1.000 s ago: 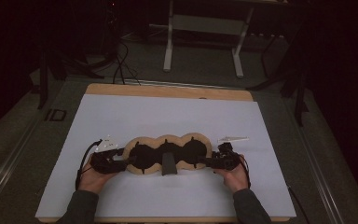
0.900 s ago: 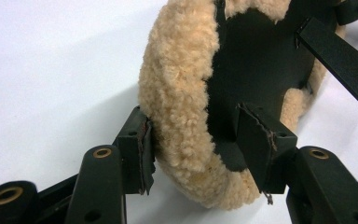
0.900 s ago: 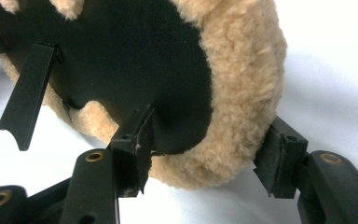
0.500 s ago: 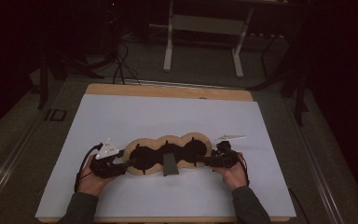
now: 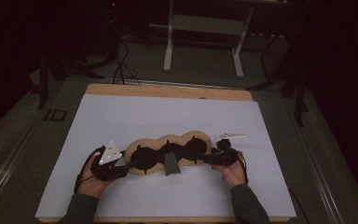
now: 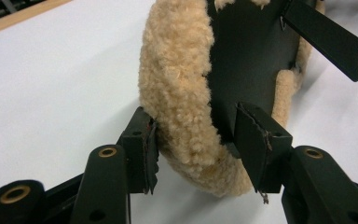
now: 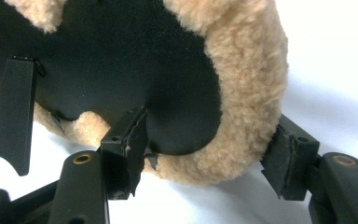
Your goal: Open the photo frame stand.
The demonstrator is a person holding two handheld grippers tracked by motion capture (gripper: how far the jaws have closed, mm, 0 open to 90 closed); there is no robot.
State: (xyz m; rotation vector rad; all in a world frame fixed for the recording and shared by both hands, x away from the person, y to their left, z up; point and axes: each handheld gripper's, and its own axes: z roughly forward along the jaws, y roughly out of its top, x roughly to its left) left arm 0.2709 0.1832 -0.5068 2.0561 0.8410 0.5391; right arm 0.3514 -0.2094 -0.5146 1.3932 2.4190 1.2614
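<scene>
At near table centre: fleece pad (image 5: 168,151) now angled; right gripper (image 5: 214,158) jaws just widening, releasing; left gripper (image 5: 121,169) loosely straddling its end.

You had a table (image 5: 168,89) with a wooden edge, covered by a white sheet (image 5: 168,116). A long fleece pad (image 5: 168,154) lay on the sheet, nearer your side than the table's far edge.

A dim lab: white-covered table (image 5: 168,112), floor cables (image 5: 121,65), metal stand (image 5: 205,42).
</scene>
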